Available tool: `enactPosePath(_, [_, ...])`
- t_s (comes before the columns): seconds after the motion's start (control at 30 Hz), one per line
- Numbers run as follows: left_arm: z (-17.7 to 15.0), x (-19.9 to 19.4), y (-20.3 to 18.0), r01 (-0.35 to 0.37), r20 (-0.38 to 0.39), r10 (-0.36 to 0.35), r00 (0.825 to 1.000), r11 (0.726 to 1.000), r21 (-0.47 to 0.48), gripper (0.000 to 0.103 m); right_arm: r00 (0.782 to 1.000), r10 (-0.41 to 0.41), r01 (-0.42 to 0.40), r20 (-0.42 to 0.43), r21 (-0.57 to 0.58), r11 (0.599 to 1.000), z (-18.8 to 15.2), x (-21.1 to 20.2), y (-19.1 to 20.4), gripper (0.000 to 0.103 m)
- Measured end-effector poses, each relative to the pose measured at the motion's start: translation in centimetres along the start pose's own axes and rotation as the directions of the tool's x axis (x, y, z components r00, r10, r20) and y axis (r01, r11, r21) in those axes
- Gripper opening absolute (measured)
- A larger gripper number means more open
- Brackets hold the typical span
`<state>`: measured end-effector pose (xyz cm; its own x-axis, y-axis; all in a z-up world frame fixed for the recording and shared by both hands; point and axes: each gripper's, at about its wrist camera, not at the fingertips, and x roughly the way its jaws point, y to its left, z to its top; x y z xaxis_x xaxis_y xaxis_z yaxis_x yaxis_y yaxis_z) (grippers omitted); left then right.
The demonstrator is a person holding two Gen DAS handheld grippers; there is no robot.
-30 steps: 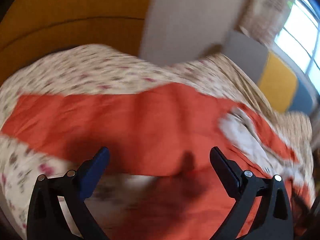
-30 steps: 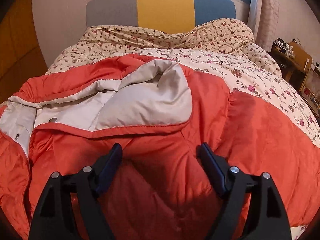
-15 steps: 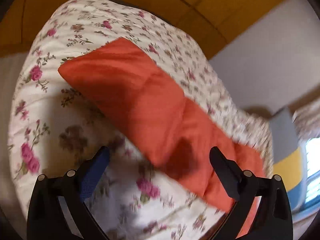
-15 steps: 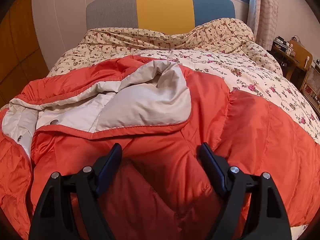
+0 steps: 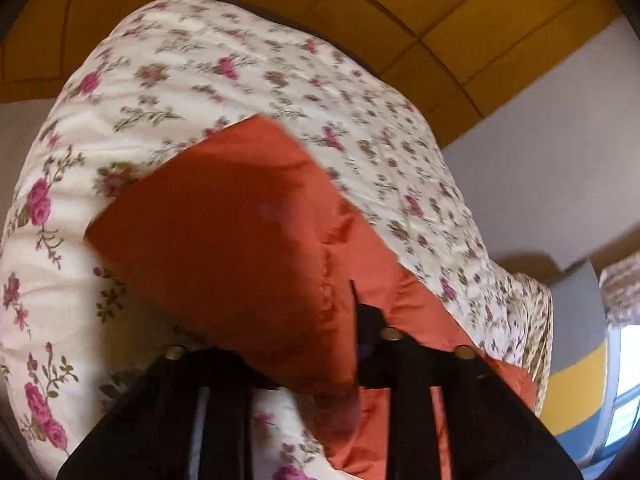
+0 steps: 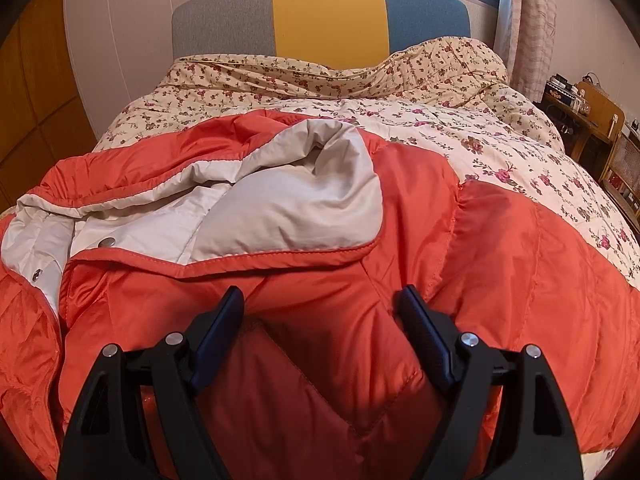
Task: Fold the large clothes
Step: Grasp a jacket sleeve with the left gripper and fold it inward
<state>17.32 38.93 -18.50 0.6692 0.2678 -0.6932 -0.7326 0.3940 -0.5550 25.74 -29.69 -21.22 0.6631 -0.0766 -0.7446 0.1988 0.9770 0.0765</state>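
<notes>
1. I see the orange puffer jacket (image 6: 420,240) spread across the bed's floral quilt (image 6: 500,140), its pale lining (image 6: 288,200) turned out around the collar, with metal snaps (image 6: 107,241) showing along the opened front on the left.
2. My right tool (image 6: 318,312) hangs low over the jacket's body with its two blue-padded fingers (image 6: 218,328) spread wide apart; orange fabric fills the gap between them, but neither pad is pinching it.
3. My left tool (image 5: 280,340) is drawn in close around the jacket's sleeve (image 5: 224,232). The orange cloth drapes over and hides both fingertips, so I read it as clamped on the sleeve end, though the contact itself is covered.
4. From the left wrist camera the sleeve runs from the tool up and left across the floral quilt (image 5: 200,72), its flat cuff end lying on the flowers; the view is a little blurred.
5. Behind the bed stands a headboard (image 6: 328,16) in grey, yellow and blue panels, with a curtain (image 6: 532,24) to the right.
</notes>
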Motion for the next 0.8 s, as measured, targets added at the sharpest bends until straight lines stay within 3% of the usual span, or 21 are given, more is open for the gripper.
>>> enactPosePath(0.1, [-0.6,-2.2,-2.5,0.016,0.096,-0.023,0.995,0.997,0.077,0.017,1.000,0.000,0.000,0.000,-0.001,1.000,0.0,0.0,-0.1,0.080])
enactPosePath(0.2, [-1.7,-5.1,-6.0,0.081,0.173,-0.110,0.979,0.983,0.163,0.017,1.000,-0.003,0.003,-0.001,-0.003,1.000,0.0,0.0,0.0,0.080])
enactPosePath(0.3, [-4.0,-8.1,-11.0,0.162,0.210,-0.234,0.949,0.936,0.313,0.017,1.000,-0.011,0.011,-0.001,-0.008,1.000,0.0,-0.1,0.0,0.080])
enactPosePath(0.4, [-6.5,-9.9,-15.1,0.216,0.198,-0.329,0.923,0.872,0.440,0.017,1.000,-0.012,0.012,0.000,-0.008,1.000,0.1,0.0,0.0,0.080])
enactPosePath(0.43, [-8.0,-10.7,-16.9,0.235,0.186,-0.368,0.911,0.834,0.499,0.017,1.000,-0.011,0.011,0.000,-0.007,1.000,0.0,0.0,0.0,0.080])
enactPosePath(0.53, [-11.1,-11.4,-20.1,0.272,0.134,-0.419,0.898,0.767,0.581,0.017,1.000,-0.010,0.010,0.000,-0.007,1.000,0.0,0.0,0.0,0.080])
enactPosePath(0.8, [-17.8,-11.3,-25.1,0.328,0.011,-0.449,0.894,0.670,0.666,0.017,1.000,-0.009,0.009,0.000,-0.007,1.000,0.0,0.0,-0.1,0.080])
